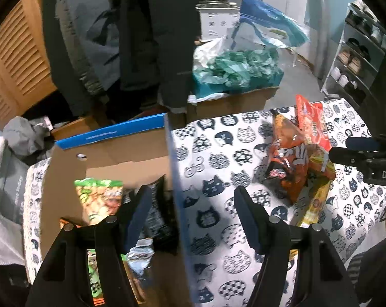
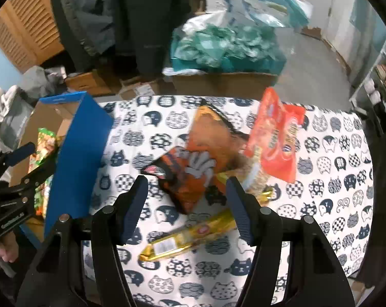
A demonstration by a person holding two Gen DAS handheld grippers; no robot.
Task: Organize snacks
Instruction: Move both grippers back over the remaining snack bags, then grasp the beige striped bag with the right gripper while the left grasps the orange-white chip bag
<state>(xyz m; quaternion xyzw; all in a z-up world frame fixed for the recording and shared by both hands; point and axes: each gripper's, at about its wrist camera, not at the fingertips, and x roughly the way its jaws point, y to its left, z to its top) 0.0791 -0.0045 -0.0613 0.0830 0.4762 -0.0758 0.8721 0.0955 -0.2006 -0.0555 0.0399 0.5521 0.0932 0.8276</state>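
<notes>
**Two wrist fisheyes, both angled steeply down**

Left wrist view sits close over the cardboard box's [image 1: 111, 158] blue wall, cat-print cloth [image 1: 218, 168] to its right. Right wrist view hangs near the snack pile [image 2: 193, 168] on that cloth. Shared: box, cloth, pile (each also catches the other gripper at its edge).

Only the letters "DAS" are legible, on the right tool [image 1: 366, 163]; packet print is blurred.

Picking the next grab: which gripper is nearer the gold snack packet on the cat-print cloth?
Right. The right gripper hangs open directly over the gold snack packet; the left gripper sits off to its side, straddling the blue box wall.
</notes>
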